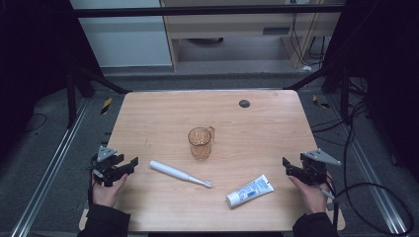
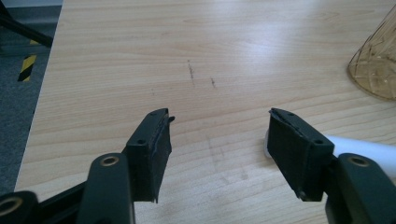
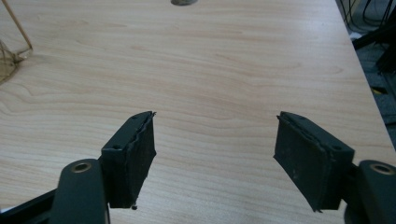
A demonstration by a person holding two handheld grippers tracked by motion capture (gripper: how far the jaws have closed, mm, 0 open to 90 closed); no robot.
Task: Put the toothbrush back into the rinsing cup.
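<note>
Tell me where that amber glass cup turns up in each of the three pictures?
High view: the cup stands at the table's middle, just beyond the toothbrush.
Left gripper view: its ribbed side is cut off at the right edge.
Right gripper view: a sliver of it at the upper left edge.
Shared landmark: the dark round hole in the tabletop.

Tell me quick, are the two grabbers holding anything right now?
Left gripper: open, holding nothing; the white toothbrush lies just beside one jaw.
Right gripper: open, holding nothing, over bare table.
</note>
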